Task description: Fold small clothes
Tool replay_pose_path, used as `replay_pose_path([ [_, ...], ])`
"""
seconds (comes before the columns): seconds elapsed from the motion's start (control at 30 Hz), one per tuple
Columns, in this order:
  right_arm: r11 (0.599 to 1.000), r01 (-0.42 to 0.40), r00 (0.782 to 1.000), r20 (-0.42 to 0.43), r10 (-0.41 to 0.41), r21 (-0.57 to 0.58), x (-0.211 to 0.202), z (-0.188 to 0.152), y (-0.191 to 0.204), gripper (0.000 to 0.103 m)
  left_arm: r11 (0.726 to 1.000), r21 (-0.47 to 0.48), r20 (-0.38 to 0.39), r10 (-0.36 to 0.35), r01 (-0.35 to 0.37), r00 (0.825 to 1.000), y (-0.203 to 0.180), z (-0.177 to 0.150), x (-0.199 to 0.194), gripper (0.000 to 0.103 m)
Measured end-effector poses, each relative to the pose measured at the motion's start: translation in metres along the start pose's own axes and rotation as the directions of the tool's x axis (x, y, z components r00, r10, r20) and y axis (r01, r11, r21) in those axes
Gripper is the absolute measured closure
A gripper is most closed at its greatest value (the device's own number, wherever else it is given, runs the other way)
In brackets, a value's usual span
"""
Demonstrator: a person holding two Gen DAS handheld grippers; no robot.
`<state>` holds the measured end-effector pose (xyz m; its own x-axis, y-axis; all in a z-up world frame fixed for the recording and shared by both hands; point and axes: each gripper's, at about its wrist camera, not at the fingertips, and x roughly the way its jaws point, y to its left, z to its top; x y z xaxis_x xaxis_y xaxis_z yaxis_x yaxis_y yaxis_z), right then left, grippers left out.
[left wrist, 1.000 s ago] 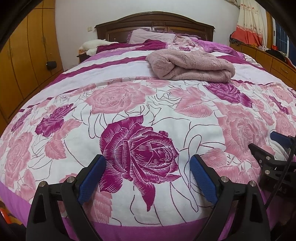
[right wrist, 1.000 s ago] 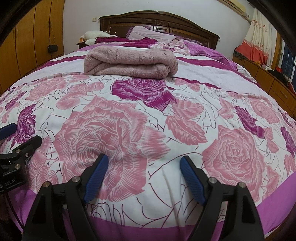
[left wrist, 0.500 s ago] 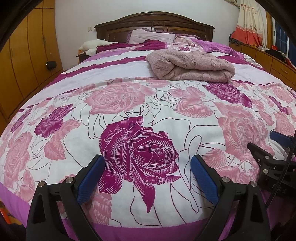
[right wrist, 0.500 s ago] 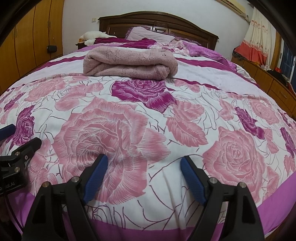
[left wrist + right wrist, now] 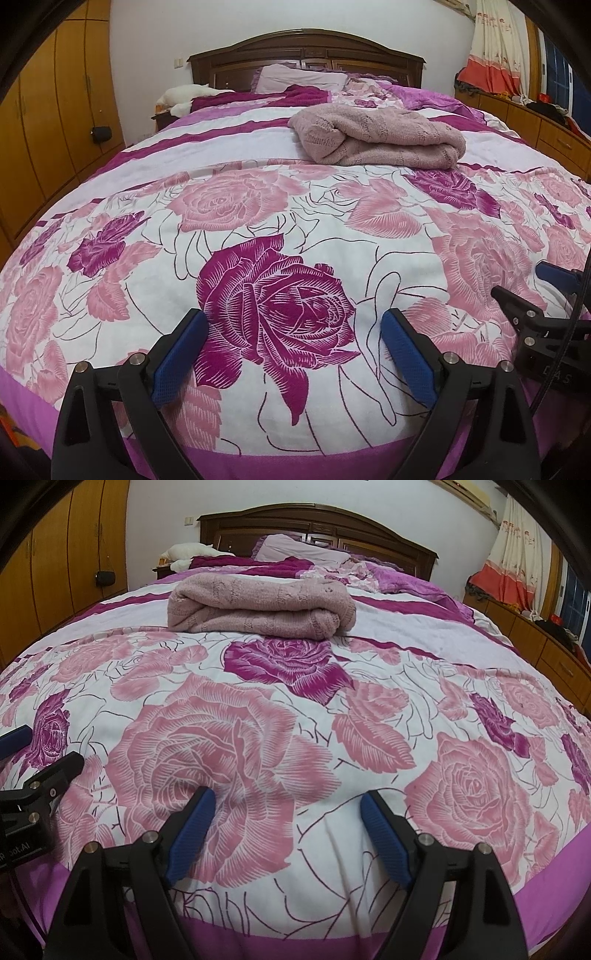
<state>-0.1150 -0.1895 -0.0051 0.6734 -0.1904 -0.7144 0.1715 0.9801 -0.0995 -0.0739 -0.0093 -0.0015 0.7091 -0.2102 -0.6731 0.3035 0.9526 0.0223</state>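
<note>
A dusty-pink knitted garment (image 5: 380,142) lies folded in a thick bundle on the middle of the bed, also in the right wrist view (image 5: 258,607). My left gripper (image 5: 293,325) is open and empty, low over the foot of the rose-patterned bedspread (image 5: 258,229), far from the garment. My right gripper (image 5: 286,805) is open and empty, also over the foot of the bed, beside the left one. Each gripper shows at the edge of the other's view: the right gripper (image 5: 554,291), the left gripper (image 5: 33,760).
Pillows (image 5: 295,77) and a dark wooden headboard (image 5: 306,48) are at the far end. Wooden wardrobes (image 5: 48,122) line the left wall. A low wooden cabinet (image 5: 535,638) with clutter runs along the right, under a curtain (image 5: 513,557).
Both grippers have risen slightly; the view shifted only a little. Both stay open and the garment has not moved.
</note>
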Motion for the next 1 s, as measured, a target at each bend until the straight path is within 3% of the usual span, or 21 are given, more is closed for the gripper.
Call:
replay_pose_path([
  [1.0,1.000,0.001,1.000,0.001,-0.001,0.000,0.0002,0.0003,-0.0001,0.018,1.000,-0.005,0.000,0.005,-0.005,1.000,-0.0012,-0.0014,-0.0008,0.026],
])
